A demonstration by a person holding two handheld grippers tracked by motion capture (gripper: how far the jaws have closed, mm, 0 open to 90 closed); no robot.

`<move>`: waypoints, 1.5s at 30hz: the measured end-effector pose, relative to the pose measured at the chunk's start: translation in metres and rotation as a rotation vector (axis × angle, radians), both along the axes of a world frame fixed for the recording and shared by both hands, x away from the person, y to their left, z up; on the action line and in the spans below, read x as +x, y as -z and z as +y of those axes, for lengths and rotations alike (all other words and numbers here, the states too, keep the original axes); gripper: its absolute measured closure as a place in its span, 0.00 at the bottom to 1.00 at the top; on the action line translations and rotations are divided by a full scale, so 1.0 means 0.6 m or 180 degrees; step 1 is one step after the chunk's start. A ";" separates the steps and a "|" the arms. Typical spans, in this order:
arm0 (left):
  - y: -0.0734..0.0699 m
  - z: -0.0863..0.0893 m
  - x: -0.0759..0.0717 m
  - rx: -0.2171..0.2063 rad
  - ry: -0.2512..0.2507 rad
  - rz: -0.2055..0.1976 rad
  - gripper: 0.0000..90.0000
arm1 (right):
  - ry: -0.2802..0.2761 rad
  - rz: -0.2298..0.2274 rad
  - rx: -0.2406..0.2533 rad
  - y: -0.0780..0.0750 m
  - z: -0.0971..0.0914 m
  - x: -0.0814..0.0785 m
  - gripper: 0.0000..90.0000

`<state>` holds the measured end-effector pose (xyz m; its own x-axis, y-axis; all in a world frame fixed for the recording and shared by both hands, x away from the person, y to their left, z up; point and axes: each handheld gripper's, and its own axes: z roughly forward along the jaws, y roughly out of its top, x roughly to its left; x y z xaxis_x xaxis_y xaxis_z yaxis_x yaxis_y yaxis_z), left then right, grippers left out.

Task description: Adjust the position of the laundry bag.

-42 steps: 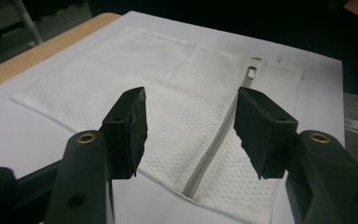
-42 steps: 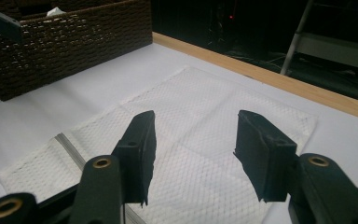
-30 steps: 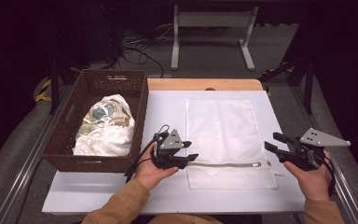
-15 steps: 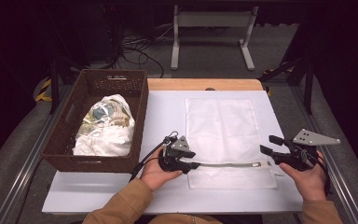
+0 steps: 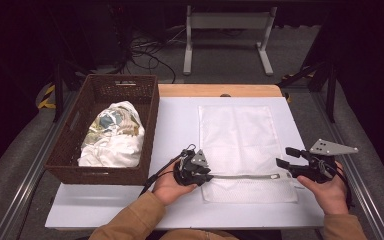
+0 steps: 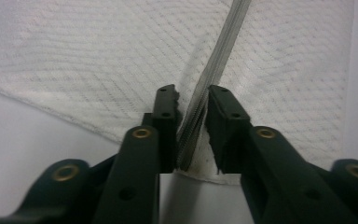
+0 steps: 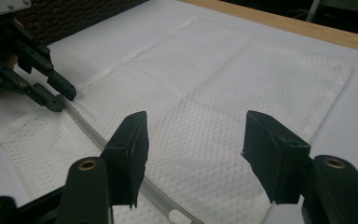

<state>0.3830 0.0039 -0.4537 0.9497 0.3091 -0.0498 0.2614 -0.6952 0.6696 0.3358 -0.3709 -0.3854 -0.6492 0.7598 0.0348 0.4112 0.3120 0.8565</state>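
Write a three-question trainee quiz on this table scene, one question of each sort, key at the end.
1. True or false: the right tool is clamped on the zipper.
2. Which end of the mesh bag does the left tool work at? A) the zipper's left end B) the far edge C) the right corner
3. Fill in: the wicker basket holds a bundle of ____.

Key
1. False: its jaws stand open above the bag, nothing between them.
2. A: the jaws straddle the zipper's left end and have just been closing; the left gripper view shows narrow gaps remaining beside the zipper.
3. Cloth, mostly white with a printed patch.
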 end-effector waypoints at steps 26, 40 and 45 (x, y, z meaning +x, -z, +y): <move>-0.033 0.067 -0.043 0.0113 0.0092 0.0263 0.78 | -0.0044 0.0494 -0.0492 0.027 0.019 -0.001 0.61; -0.045 0.071 -0.036 -0.0288 -0.0041 0.0201 0.68 | -0.0018 0.0803 -0.0618 0.046 0.024 -0.011 0.55; -0.043 0.072 -0.032 -0.0266 -0.0119 0.0220 0.67 | 0.0032 0.0946 -0.0630 0.055 0.023 -0.015 0.48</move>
